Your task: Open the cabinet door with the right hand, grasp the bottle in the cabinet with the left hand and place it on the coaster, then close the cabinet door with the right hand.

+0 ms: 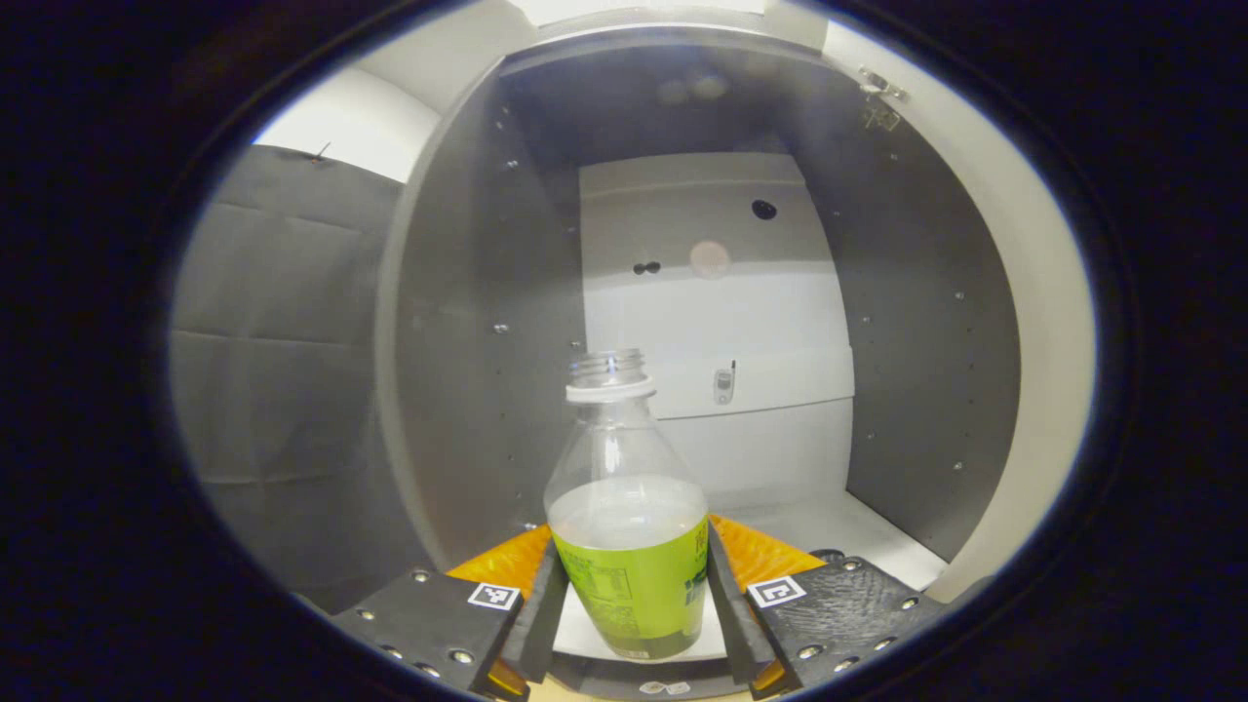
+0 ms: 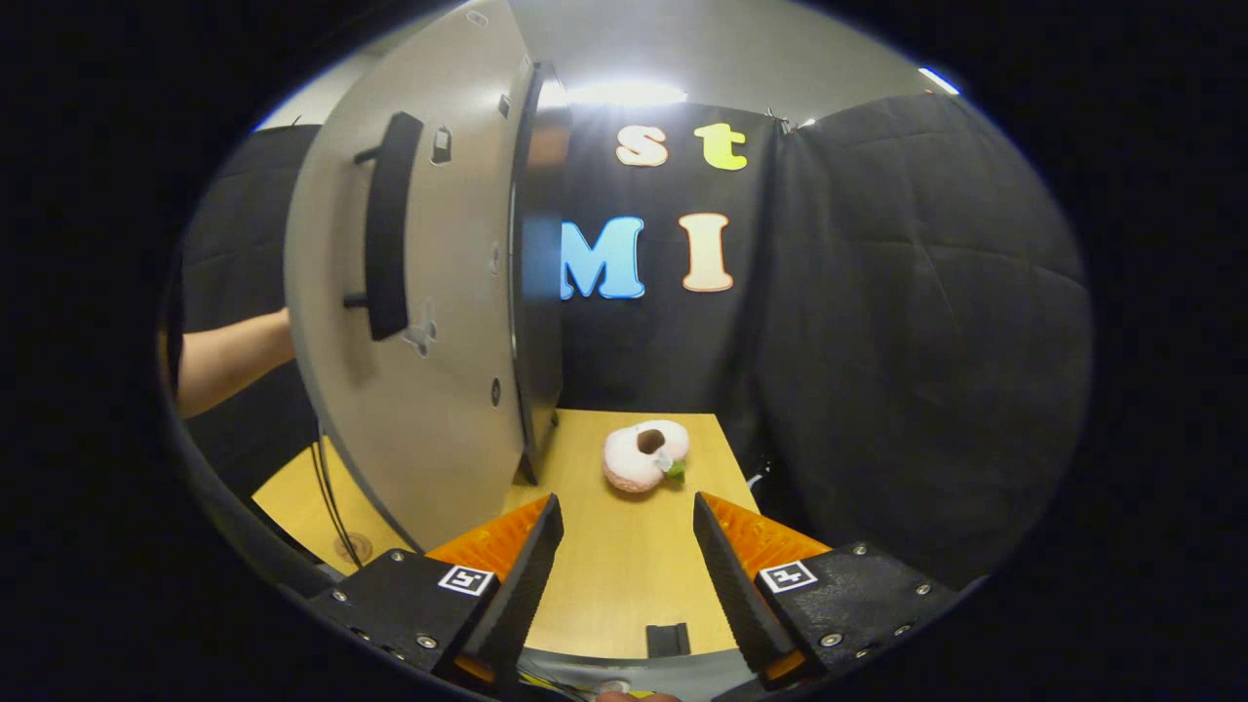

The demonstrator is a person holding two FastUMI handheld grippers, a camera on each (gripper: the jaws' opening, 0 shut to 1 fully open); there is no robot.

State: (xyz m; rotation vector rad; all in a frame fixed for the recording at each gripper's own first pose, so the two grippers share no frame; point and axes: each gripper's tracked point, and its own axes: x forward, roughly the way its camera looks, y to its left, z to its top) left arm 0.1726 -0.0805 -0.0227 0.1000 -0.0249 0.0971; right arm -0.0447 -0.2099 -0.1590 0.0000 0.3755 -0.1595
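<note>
A clear, uncapped bottle point(image 1: 629, 546) with a green label and some pale liquid stands upright inside the grey cabinet point(image 1: 468, 341). It is over the white shelf floor point(image 1: 858, 531). My left gripper point(image 1: 632, 551) is shut on it, with both fingers pressing on the labelled lower body. In the right gripper view the cabinet door point(image 2: 429, 390) stands swung open at the left, and its black handle point(image 2: 388, 224) faces me. My right gripper point(image 2: 625, 507) is open and holds nothing. It hovers over the wooden table, right of the door. A pink round coaster point(image 2: 643, 456) lies on the table ahead of it.
A person's forearm point(image 2: 229, 356) reaches behind the open door at the left. The wooden table point(image 2: 624, 585) runs to the black cloth wall at the back and right. Cables point(image 2: 327, 487) hang near the table's left edge. A hinge point(image 1: 880, 86) sits on the cabinet's upper right.
</note>
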